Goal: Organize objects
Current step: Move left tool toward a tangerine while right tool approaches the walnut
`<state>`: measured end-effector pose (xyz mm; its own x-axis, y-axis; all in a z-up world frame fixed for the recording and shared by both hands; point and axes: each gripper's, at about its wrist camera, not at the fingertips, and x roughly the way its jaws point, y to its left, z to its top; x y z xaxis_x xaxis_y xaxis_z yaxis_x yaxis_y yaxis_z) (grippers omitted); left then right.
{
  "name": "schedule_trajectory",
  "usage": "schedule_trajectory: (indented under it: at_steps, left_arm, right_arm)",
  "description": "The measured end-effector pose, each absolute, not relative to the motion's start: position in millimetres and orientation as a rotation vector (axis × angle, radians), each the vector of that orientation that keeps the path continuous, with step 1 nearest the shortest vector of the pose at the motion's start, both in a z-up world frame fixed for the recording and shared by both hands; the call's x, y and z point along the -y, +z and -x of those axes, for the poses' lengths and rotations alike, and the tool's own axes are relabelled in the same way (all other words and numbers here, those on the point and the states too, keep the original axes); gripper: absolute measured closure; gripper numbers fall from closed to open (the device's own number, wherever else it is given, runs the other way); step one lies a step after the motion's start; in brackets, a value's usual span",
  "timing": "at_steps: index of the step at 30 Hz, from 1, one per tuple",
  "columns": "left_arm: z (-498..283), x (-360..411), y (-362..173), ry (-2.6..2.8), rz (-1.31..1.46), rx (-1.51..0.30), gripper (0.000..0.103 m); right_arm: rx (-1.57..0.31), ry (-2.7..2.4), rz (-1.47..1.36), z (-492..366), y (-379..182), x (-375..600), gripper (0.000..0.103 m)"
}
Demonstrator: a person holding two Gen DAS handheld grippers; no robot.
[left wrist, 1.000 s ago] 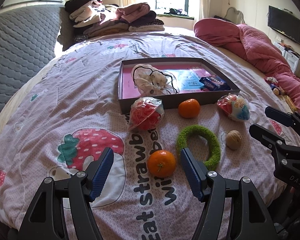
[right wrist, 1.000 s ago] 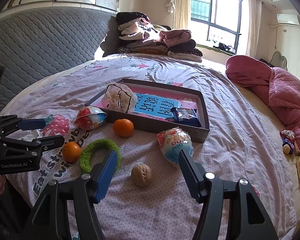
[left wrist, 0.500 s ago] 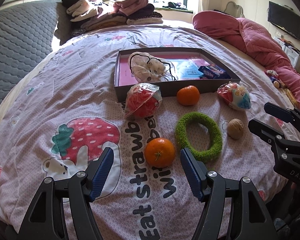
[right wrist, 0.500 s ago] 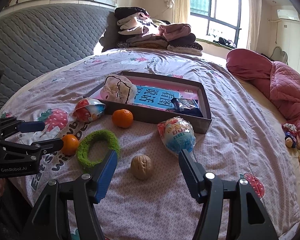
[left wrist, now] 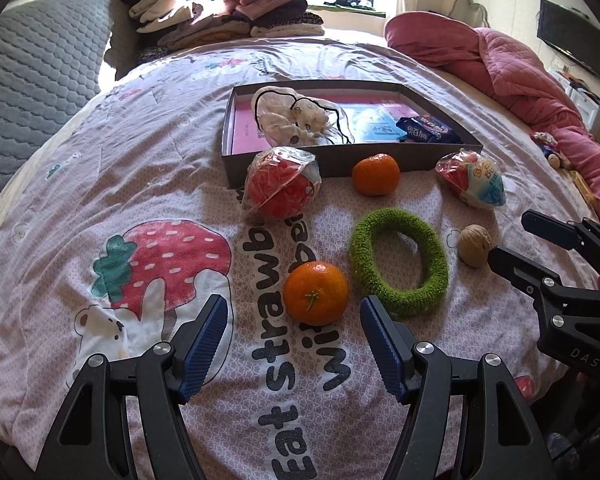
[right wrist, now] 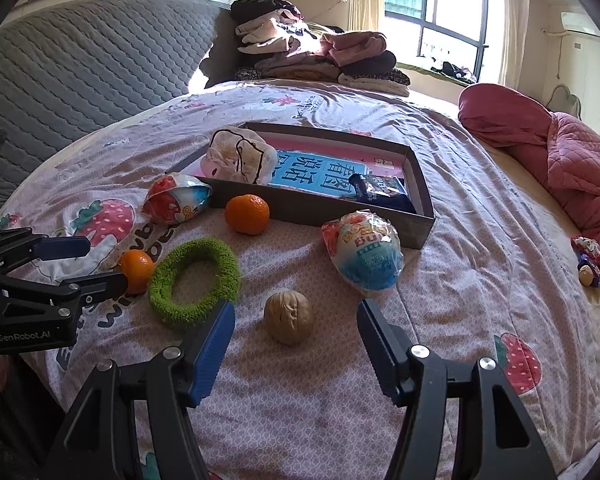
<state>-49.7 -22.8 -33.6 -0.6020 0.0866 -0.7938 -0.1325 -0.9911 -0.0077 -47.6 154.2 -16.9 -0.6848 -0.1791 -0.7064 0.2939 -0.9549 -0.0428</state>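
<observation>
A grey box (left wrist: 412, 92) (right wrist: 420, 184) on the bed holds a white pouch (left wrist: 296, 118) and a blue snack pack (left wrist: 426, 130). In front lie a near orange (left wrist: 315, 293) (right wrist: 137, 266), a far orange (left wrist: 376, 174) (right wrist: 247, 214), a green fuzzy ring (left wrist: 400, 258) (right wrist: 194, 282), a walnut (left wrist: 475, 245) (right wrist: 289, 316), a red wrapped egg (left wrist: 280, 190) (right wrist: 172, 200) and a blue-and-red wrapped egg (left wrist: 476, 184) (right wrist: 366, 254). My left gripper (left wrist: 294, 314) is open, its fingers either side of the near orange. My right gripper (right wrist: 296, 318) is open around the walnut.
Folded clothes (left wrist: 220, 12) are stacked at the bed's far end by a grey quilted headboard (right wrist: 80, 60). A pink quilt (left wrist: 520, 76) lies bunched on the right, with small toys (right wrist: 588, 260) near it. The printed bedsheet (left wrist: 140, 240) covers the bed.
Both grippers have moved forward and lower toward the bed. The near orange now sits between the left fingers and the walnut between the right fingers. No object has moved.
</observation>
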Motion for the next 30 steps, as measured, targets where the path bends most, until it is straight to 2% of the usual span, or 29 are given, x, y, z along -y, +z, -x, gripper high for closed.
schedule_trajectory:
  at_steps: [30]
  left_arm:
    - [58, 18, -50, 2.709, 1.373, -0.111, 0.033]
  right_arm:
    - [-0.213, -2.638, -1.163, 58, -38, -154, 0.04]
